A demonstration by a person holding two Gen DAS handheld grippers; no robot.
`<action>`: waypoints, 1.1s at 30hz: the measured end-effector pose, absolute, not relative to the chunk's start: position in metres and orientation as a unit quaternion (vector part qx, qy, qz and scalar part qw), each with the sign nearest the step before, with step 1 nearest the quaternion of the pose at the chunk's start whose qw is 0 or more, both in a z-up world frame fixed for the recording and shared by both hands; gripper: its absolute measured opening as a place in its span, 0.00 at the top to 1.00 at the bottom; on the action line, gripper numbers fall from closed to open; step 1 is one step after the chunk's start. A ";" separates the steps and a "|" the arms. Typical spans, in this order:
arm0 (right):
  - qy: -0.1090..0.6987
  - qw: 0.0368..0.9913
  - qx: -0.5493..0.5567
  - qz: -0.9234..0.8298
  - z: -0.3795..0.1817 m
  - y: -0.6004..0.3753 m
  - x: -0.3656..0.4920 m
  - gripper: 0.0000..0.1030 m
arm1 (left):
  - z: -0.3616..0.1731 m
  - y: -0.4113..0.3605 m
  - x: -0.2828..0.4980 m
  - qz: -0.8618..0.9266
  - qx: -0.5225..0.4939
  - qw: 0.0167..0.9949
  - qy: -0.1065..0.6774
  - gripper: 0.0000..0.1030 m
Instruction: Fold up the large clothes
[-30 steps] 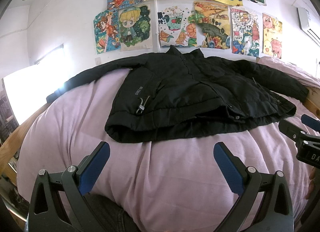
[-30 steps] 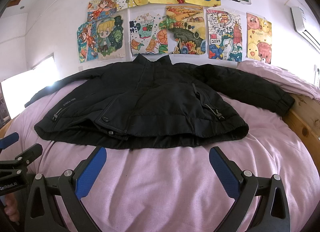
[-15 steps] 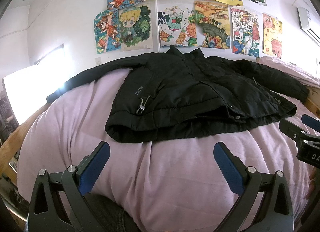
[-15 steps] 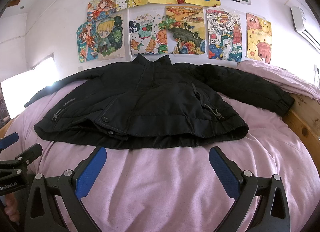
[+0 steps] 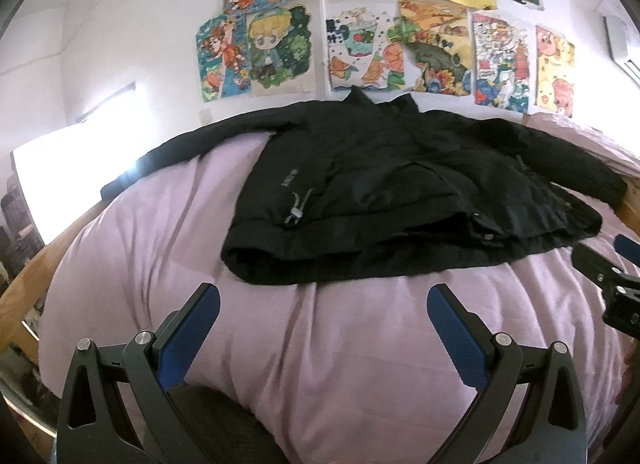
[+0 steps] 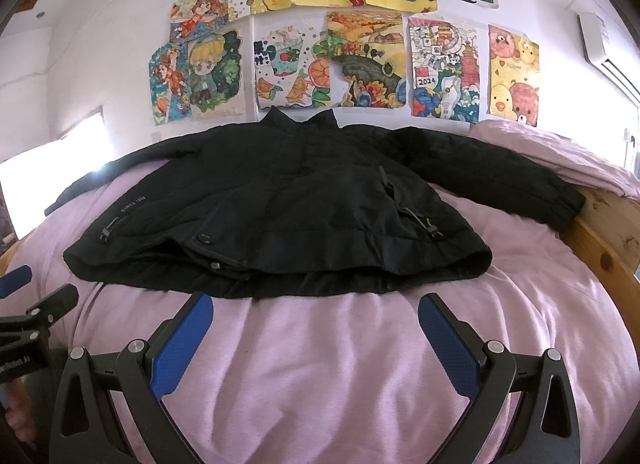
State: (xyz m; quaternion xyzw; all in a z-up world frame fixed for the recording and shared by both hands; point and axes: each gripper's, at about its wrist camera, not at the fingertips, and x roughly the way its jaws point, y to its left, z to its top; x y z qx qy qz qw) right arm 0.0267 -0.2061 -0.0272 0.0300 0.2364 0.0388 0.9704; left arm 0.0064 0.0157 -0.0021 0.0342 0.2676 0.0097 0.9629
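Your left gripper [image 5: 322, 306] and right gripper [image 6: 314, 314] gape wide, empty, just short of the black jacket [image 6: 280, 208] lying spread, sleeves out. Pinch only its top layer and the hem may bunch.

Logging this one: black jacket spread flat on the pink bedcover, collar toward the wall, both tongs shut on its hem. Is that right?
Not quite. Both wrist views show the left tongs and right tongs open, hovering short of the hem, gripping nothing. The black jacket does lie spread on the pink bedcover, collar toward the wall.

Blown-out window [image 5: 60, 168] glare at left; fisheye-warped edges, slight blur.
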 end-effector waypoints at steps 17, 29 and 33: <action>0.288 0.955 0.041 -0.047 -0.021 -0.221 0.048 0.00 | 0.061 0.020 0.075 0.007 0.052 0.963 0.264 0.01; 0.302 0.949 0.037 -0.079 0.028 -0.274 0.095 0.00 | 0.112 -0.007 0.154 -0.014 0.094 0.960 0.262 0.01; 0.307 0.948 0.045 -0.064 0.046 -0.302 0.122 0.00 | 0.122 -0.022 0.171 -0.013 0.107 0.959 0.262 0.01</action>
